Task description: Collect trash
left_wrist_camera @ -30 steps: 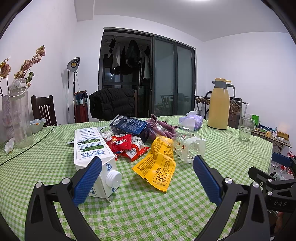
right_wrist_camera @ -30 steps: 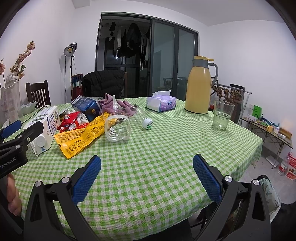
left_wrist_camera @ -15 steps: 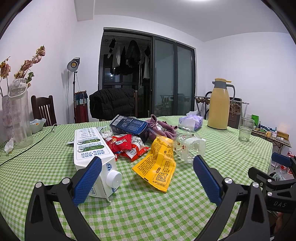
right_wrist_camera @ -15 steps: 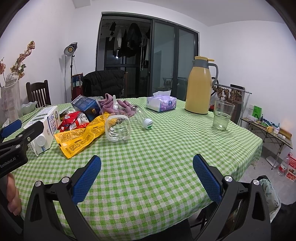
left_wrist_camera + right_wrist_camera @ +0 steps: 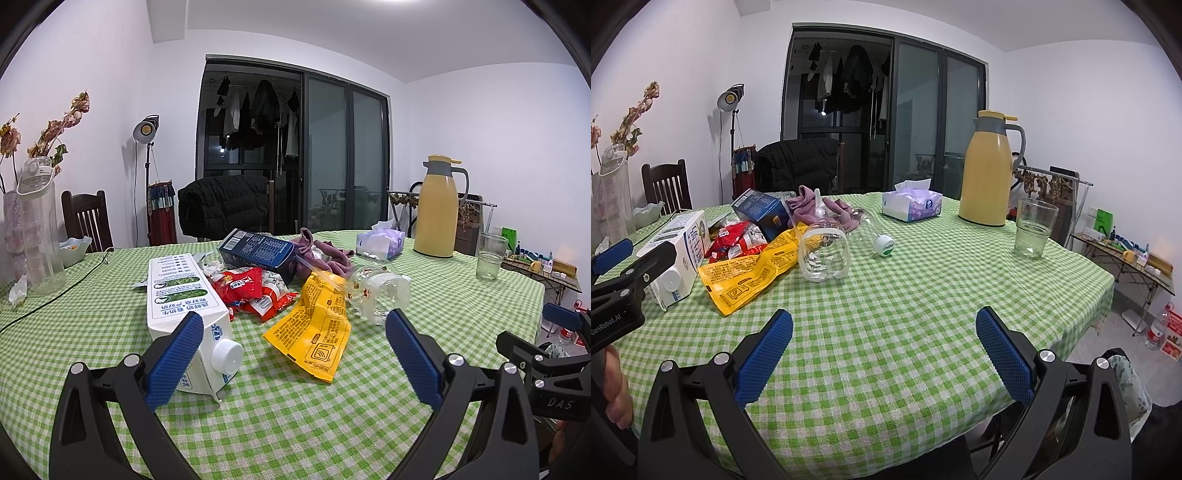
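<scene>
Left gripper (image 5: 293, 352) and right gripper (image 5: 884, 352) hover above the checked desk (image 5: 923, 314), jaws spread wide and empty. The trash lies heaped together left of centre: milk carton (image 5: 181, 295), red snack wrappers (image 5: 251, 290), yellow packet (image 5: 317, 332), blue box (image 5: 258, 251) and a toppled clear plastic bottle (image 5: 825, 251).

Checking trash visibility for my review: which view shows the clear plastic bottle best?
Right wrist view: the clear plastic bottle lies unobstructed, its white-green cap showing. In the left wrist view the bottle is partly behind the yellow wrapper, cap hidden.
</scene>
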`<state>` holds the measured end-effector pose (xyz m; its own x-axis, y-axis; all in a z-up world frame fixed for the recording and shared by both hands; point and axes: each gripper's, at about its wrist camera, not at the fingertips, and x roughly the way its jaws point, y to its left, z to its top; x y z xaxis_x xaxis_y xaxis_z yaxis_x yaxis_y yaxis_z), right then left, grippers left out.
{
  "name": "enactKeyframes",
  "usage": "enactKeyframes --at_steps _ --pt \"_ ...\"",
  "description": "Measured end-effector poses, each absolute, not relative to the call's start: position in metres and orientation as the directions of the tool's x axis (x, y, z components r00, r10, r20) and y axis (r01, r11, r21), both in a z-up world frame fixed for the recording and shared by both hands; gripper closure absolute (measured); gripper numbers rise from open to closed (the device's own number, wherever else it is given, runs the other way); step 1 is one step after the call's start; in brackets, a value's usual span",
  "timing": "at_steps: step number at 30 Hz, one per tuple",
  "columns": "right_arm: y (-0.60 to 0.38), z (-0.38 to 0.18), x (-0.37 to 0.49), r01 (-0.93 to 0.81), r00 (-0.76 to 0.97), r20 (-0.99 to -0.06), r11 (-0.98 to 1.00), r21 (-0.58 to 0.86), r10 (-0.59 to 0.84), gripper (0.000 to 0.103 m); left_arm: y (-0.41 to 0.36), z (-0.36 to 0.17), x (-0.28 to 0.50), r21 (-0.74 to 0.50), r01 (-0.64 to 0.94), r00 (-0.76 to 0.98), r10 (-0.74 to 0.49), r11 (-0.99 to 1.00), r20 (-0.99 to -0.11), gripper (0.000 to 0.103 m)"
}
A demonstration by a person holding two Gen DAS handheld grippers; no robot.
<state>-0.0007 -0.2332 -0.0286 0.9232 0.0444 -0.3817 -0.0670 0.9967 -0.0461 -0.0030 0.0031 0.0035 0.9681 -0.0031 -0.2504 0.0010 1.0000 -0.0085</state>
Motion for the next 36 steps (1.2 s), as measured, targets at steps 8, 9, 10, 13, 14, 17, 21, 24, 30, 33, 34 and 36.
enactKeyframes --at_steps 8,9,10,13,14,17,21,24,30,33,34,36 --pt "-0.2353 -0.0276 -0.0007 -0.064 0.925 -0.377 0.997 -0.047 0.042 0.008 0.0029 0.0033 -0.0029 -0.007 0.001 0.968 -0.003 1.0 -0.25 0.007" --pt "-0.2353 -0.0274 -0.0007 -0.064 0.925 -0.378 0.997 -0.047 0.041 0.008 0.0031 0.0034 -0.003 -0.007 0.001 0.968 -0.003 1.0 -0.25 0.007" --pt "-0.2351 -0.0271 -0.0002 -0.064 0.925 -0.379 0.997 -0.048 0.041 0.008 0.003 0.0034 -0.0029 -0.007 0.001 0.968 -0.003 1.0 -0.25 0.007" --pt "-0.2352 -0.0274 -0.0003 -0.064 0.925 -0.379 0.997 -0.048 0.041 0.008 0.0029 0.0034 -0.003 -0.008 0.001 0.968 -0.002 1.0 -0.249 0.007" --pt "-0.235 -0.0272 -0.0006 -0.064 0.925 -0.378 0.997 -0.049 0.041 0.008 0.0028 0.0033 -0.0029 -0.007 0.0 0.968 -0.002 1.0 -0.249 0.007" --pt "-0.2353 -0.0273 0.0 -0.064 0.924 -0.38 0.997 -0.05 0.04 0.008 0.0027 0.0033 -0.003 -0.007 0.0 0.968 -0.002 1.0 -0.25 0.007" --pt "-0.2345 -0.0272 -0.0003 -0.064 0.924 -0.38 0.997 -0.052 0.04 0.008 0.0028 0.0036 -0.003 -0.007 0.0 0.968 -0.002 1.0 -0.249 0.007" --pt "-0.2335 -0.0276 -0.0002 -0.064 0.924 -0.381 0.997 -0.053 0.039 0.008 0.0027 0.0035 -0.0031 -0.007 0.0 0.968 -0.002 1.0 -0.249 0.007" --pt "-0.2334 -0.0279 -0.0006 -0.064 0.924 -0.38 0.997 -0.053 0.039 0.008 0.0027 0.0036 -0.0033 -0.006 -0.001 0.969 -0.001 1.0 -0.248 0.007" --pt "-0.2334 -0.0277 -0.0006 -0.064 0.925 -0.379 0.997 -0.053 0.039 0.008 0.0027 0.0044 -0.0032 -0.005 -0.003 0.969 0.001 1.0 -0.246 0.007" --pt "-0.2334 -0.0275 -0.0006 -0.065 0.925 -0.378 0.996 -0.052 0.041 0.008 0.0029 0.0043 -0.0031 -0.007 -0.007 0.969 0.005 1.0 -0.248 0.007" --pt "-0.234 -0.027 -0.001 -0.067 0.925 -0.377 0.997 -0.05 0.043 0.008 0.0038 0.0101 -0.001 -0.013 -0.014 0.964 0.01 1.0 -0.264 0.007"
